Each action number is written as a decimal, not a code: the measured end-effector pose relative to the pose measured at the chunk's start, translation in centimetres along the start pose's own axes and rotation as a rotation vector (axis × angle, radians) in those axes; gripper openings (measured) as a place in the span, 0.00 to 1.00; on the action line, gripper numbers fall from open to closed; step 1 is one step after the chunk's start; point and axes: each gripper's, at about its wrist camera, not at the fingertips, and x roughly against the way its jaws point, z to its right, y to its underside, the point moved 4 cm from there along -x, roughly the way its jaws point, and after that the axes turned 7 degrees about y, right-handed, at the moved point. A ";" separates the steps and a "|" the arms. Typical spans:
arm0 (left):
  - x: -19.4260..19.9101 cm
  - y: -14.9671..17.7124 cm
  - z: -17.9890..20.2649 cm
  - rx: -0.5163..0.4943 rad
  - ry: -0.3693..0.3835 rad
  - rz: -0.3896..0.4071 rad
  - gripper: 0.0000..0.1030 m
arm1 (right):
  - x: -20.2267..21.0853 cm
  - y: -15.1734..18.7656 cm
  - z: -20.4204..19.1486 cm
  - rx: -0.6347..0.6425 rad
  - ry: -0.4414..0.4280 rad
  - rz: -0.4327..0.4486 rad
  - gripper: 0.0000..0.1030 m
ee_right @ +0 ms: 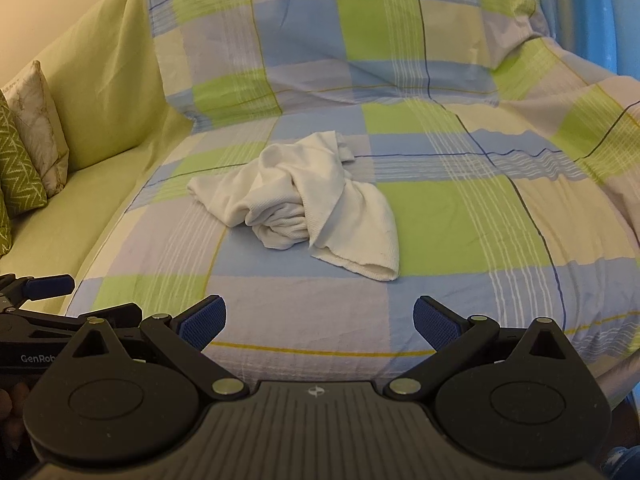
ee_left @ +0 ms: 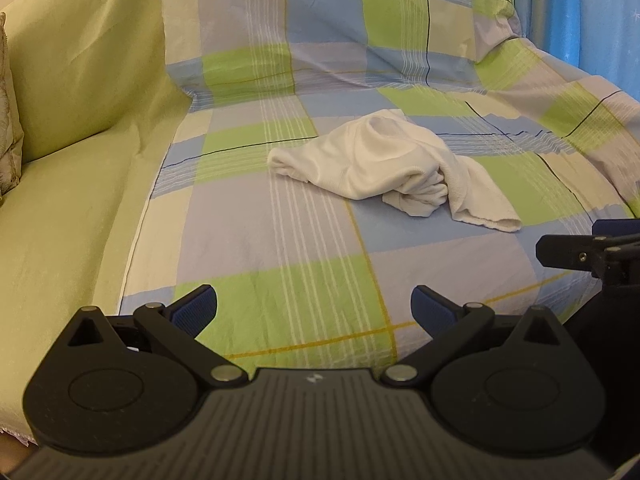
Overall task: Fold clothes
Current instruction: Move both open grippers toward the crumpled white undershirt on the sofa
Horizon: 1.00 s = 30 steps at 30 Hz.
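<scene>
A white garment (ee_left: 384, 160) lies crumpled in a heap on the checked sheet (ee_left: 280, 232) that covers the sofa seat. The right wrist view shows the same white garment (ee_right: 304, 204) bunched up, one loose end trailing toward the front. My left gripper (ee_left: 314, 310) is open and hangs well short of the cloth, nothing between its blue pads. My right gripper (ee_right: 319, 320) is open too, empty, just in front of the garment's near end. The right gripper's body (ee_left: 592, 256) shows at the right edge of the left wrist view.
The green sofa cushion (ee_left: 72, 216) and backrest lie to the left of the sheet. Patterned throw pillows (ee_right: 28, 168) lean at the far left. A blue surface (ee_left: 592, 20) stands at the upper right. The left gripper's body (ee_right: 40, 316) is at the lower left.
</scene>
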 end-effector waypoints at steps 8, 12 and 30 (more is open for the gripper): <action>0.0 0.1 -0.1 0.007 0.003 -0.001 0.99 | -0.1 0.0 0.0 -0.001 0.000 -0.004 1.00; 0.1 0.0 -0.2 0.005 0.004 -0.006 0.99 | -0.1 -0.1 -0.1 -0.003 -0.002 -0.006 1.00; 0.0 -0.1 -0.2 0.009 0.005 -0.003 0.99 | -0.4 -0.1 0.1 -0.011 -0.003 -0.017 1.00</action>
